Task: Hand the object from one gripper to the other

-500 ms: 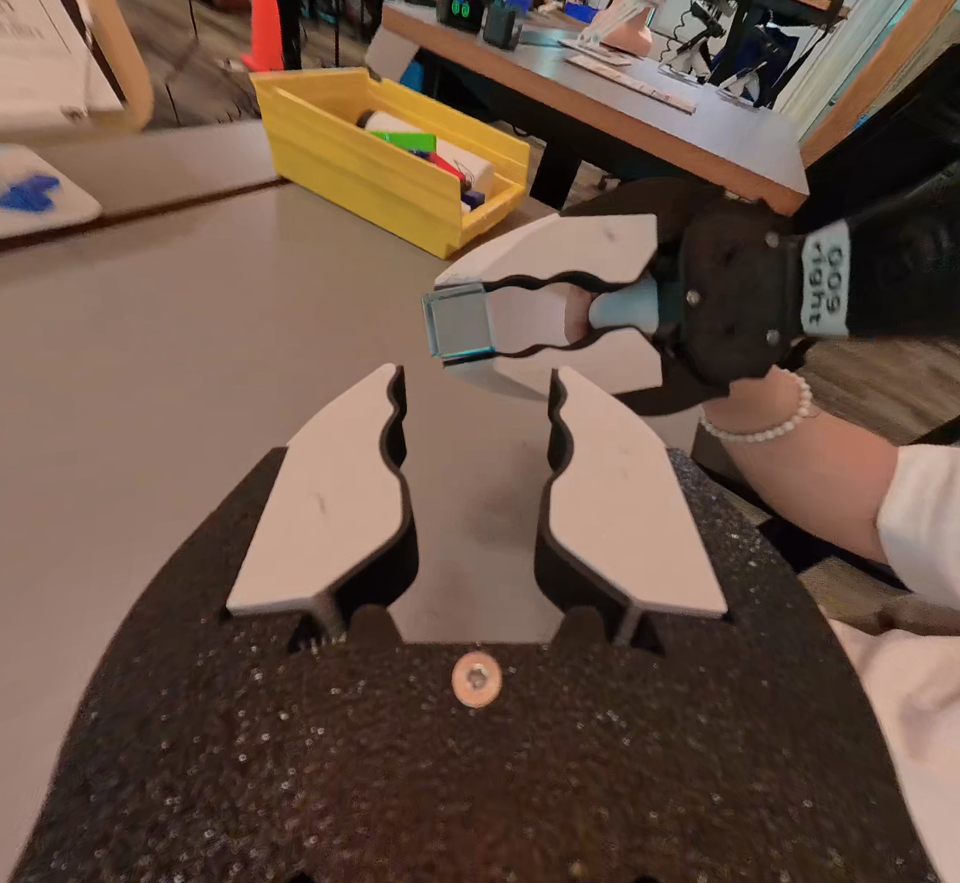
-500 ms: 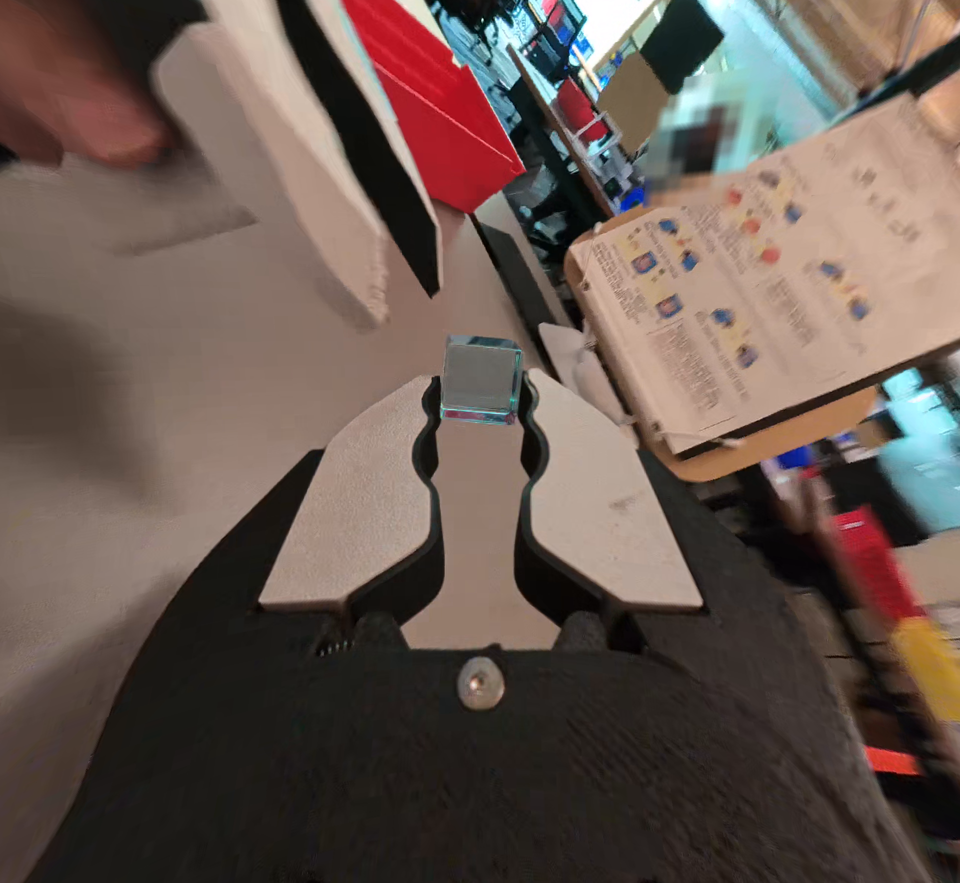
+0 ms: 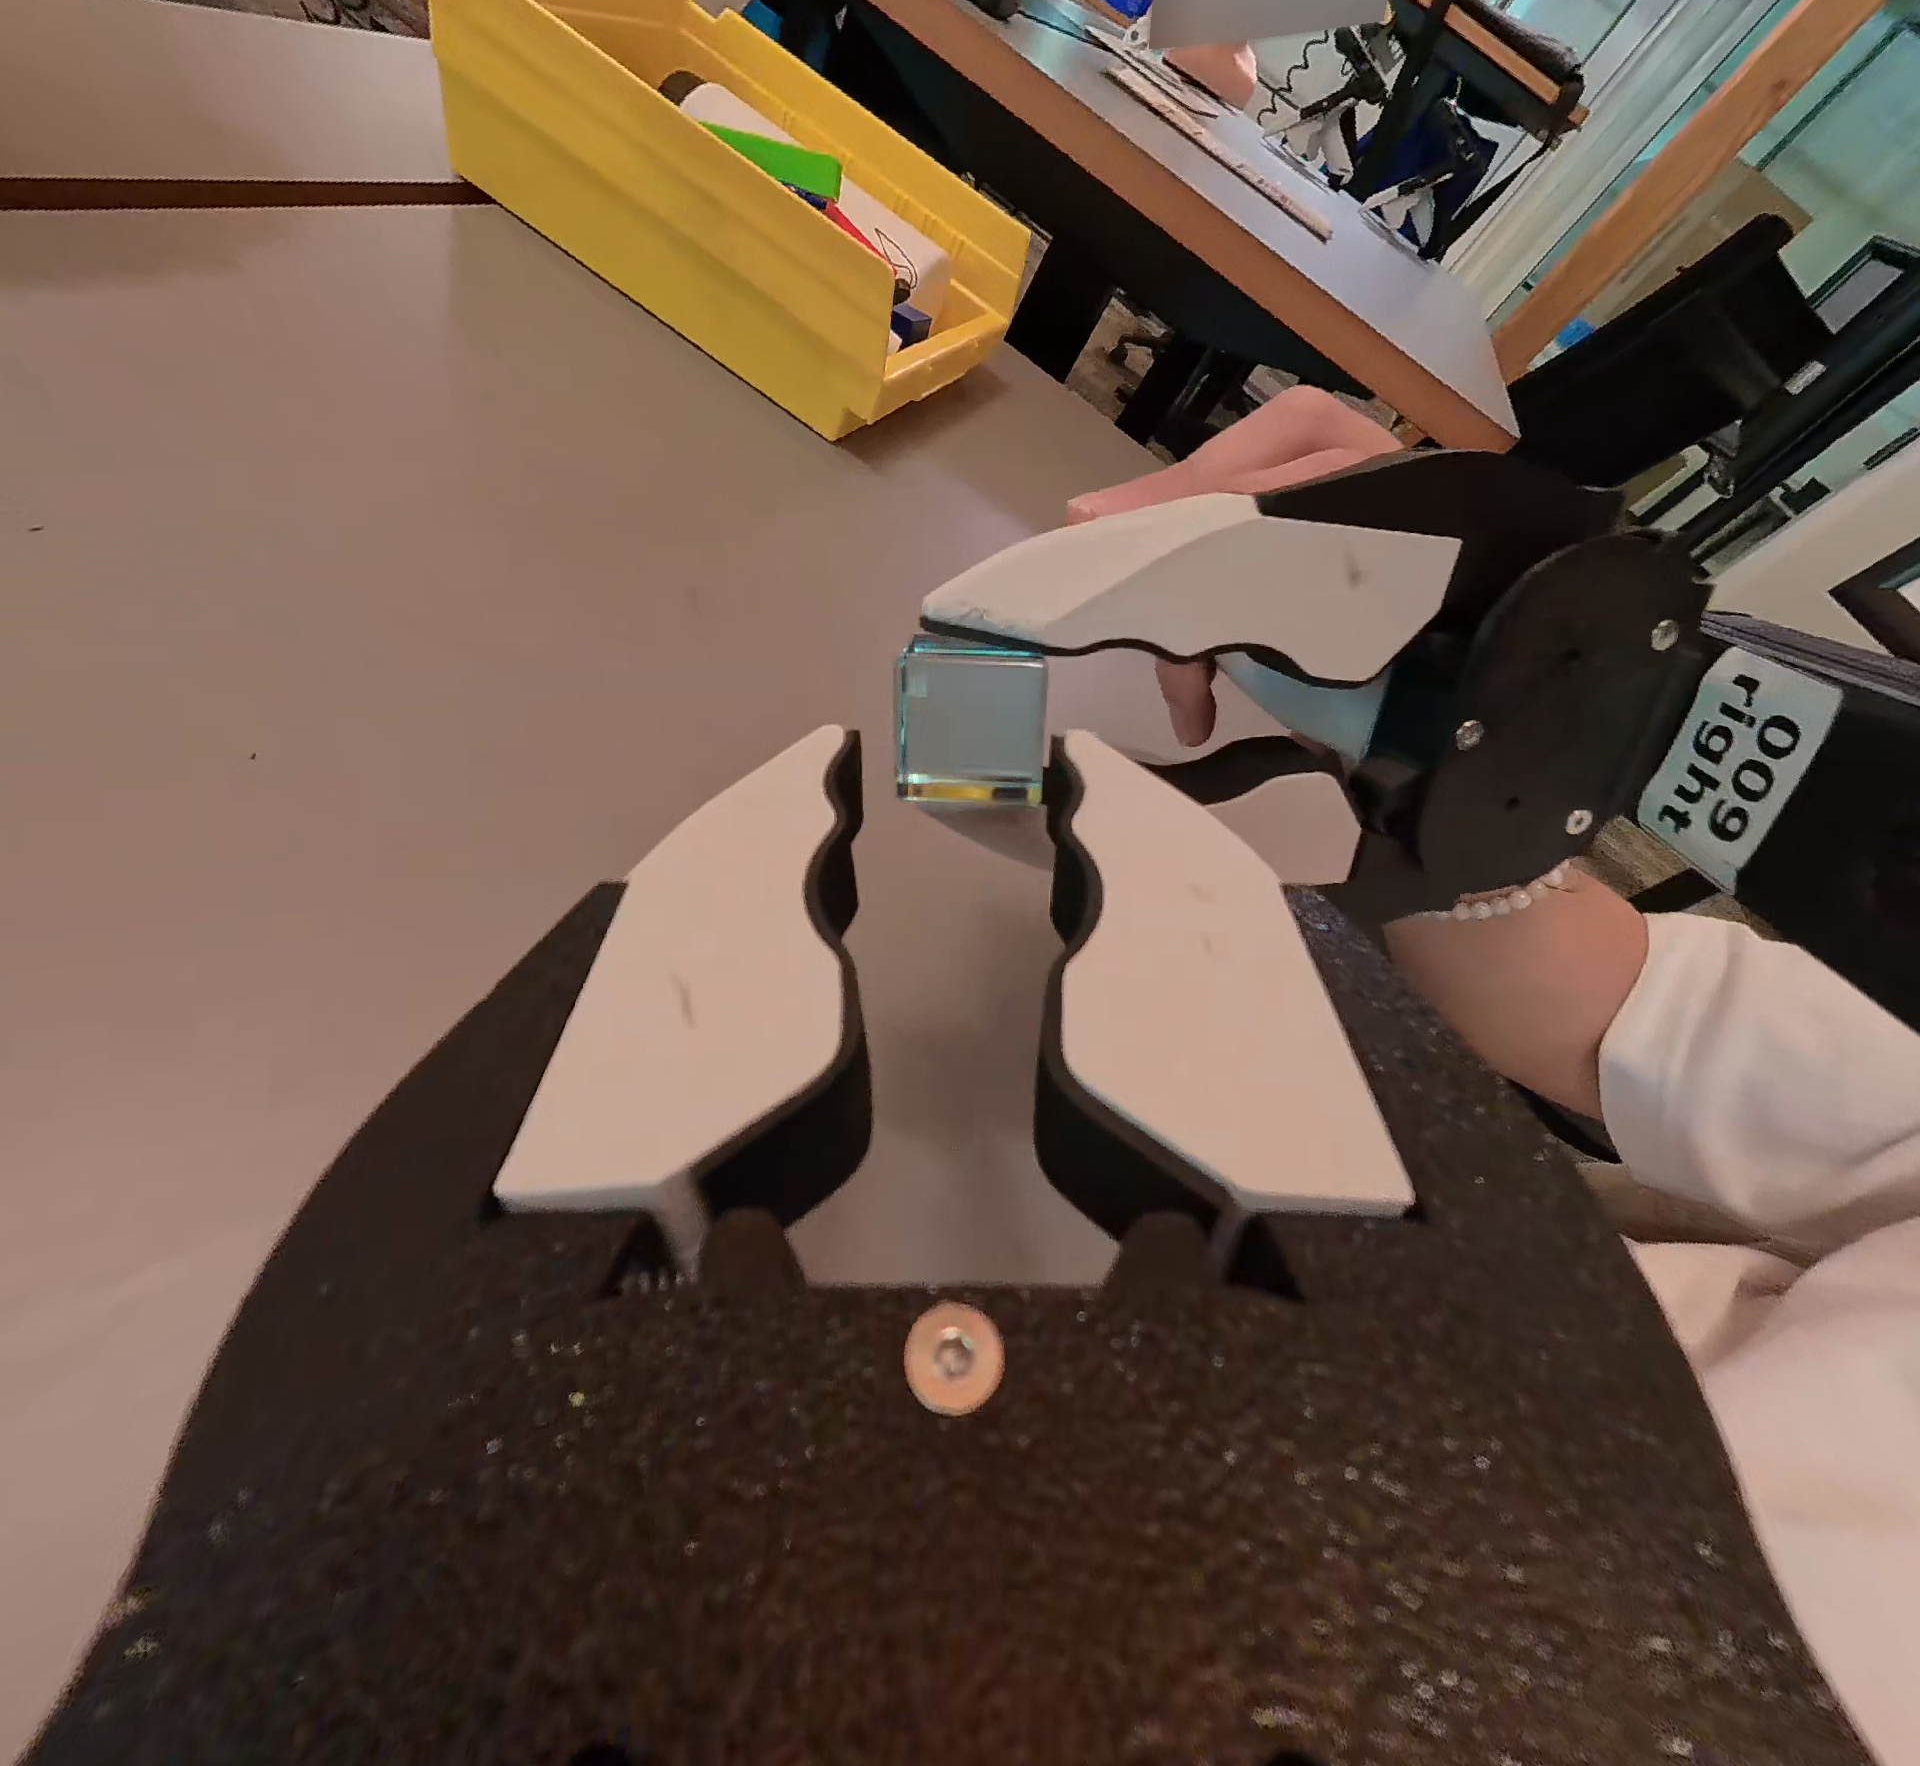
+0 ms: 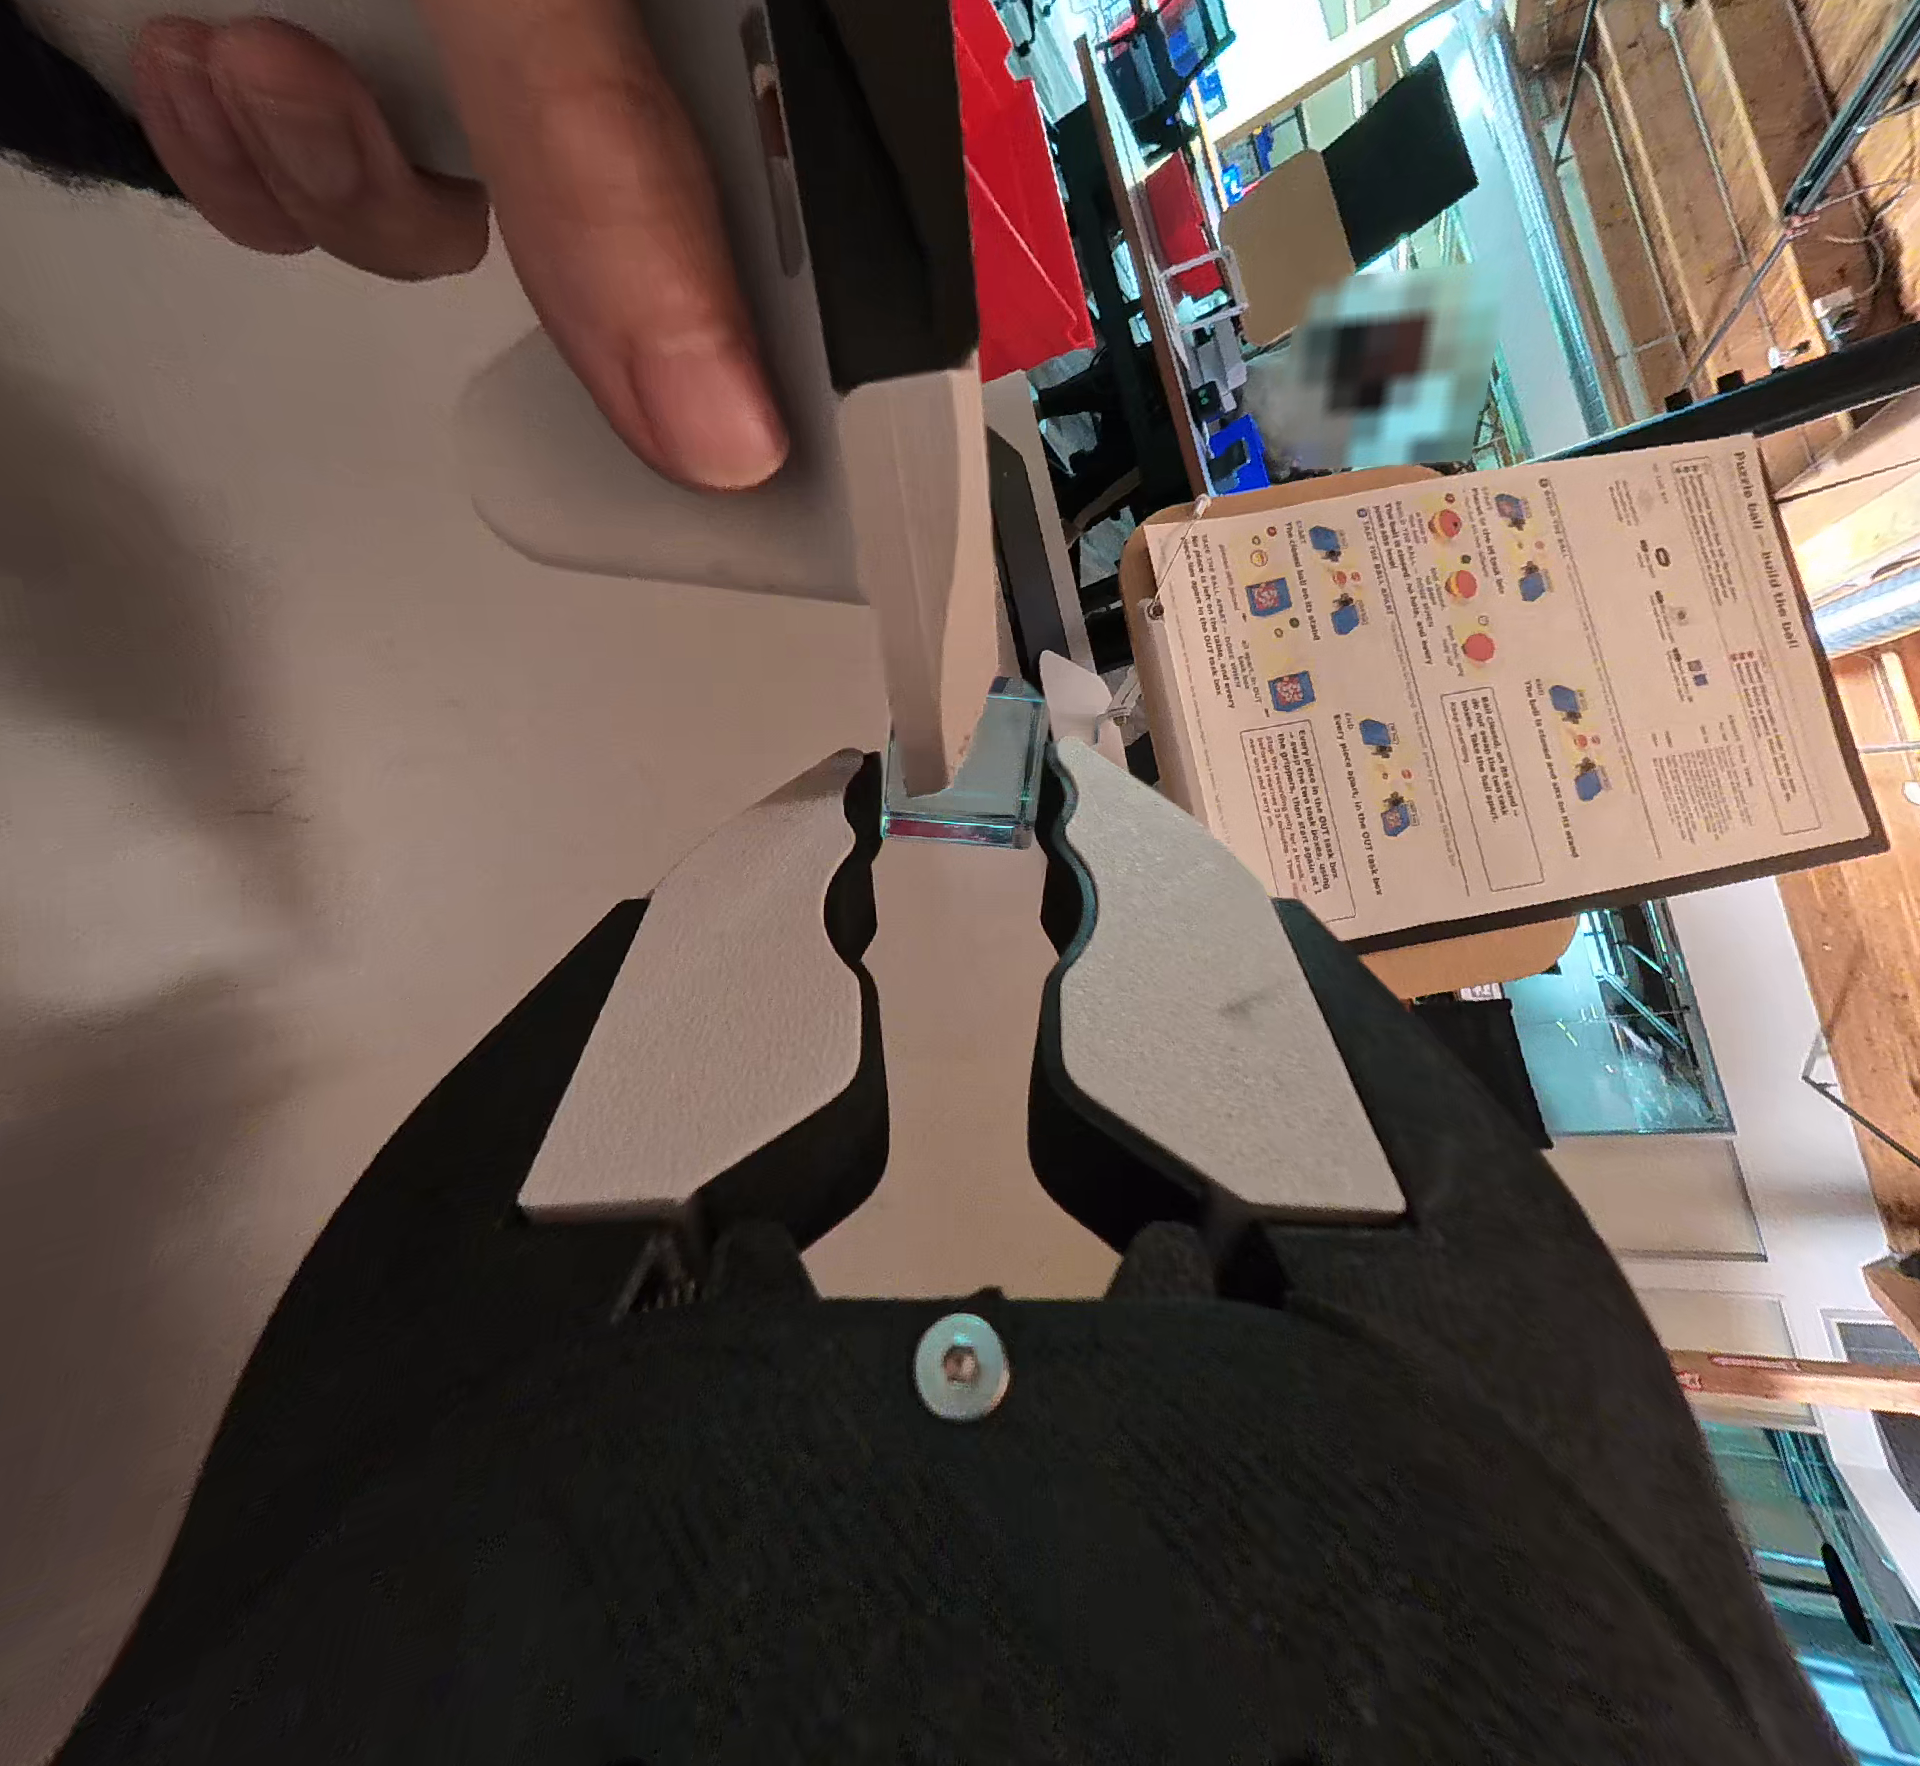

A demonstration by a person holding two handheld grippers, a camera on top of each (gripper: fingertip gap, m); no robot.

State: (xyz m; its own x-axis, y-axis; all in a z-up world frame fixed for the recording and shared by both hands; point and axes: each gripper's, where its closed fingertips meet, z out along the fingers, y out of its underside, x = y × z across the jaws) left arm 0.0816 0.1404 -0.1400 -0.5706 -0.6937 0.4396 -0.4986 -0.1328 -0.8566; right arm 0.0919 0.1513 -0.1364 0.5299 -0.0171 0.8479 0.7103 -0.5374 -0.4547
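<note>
Left gripper (image 3: 951, 760): black textured body with two pale grey fingers, spread apart; its right finger tip lies against the side of the cube, its left finger stands clear of it. In the right wrist view one of its fingers (image 4: 925, 667) comes down in front of the cube's face.
Small clear glass cube with bluish edges (image 3: 970, 729): held above the table, between the tips of both grippers, in the gap of the left gripper's fingers.
Right gripper (image 4: 956, 781): same black and grey make, clenched on the cube at its very fingertips; it enters the left wrist view from the right, turned on its side, one finger above the cube and one below.
Hands: a person's hand (image 3: 1455, 978) with a white bead bracelet and a white sleeve holds the right gripper; another hand (image 4: 582, 189) grips the left one.
Matte grey-brown table (image 3: 312, 573): lies under both grippers.
Yellow plastic bin (image 3: 665, 189): stands farther back on the table, well apart from the cube, with green, white and red items inside.
Printed instruction sheet on a wooden board (image 4: 1507, 677): stands beyond the right gripper.
Red bin (image 4: 1008, 189): sits farther off behind the left gripper's finger.
</note>
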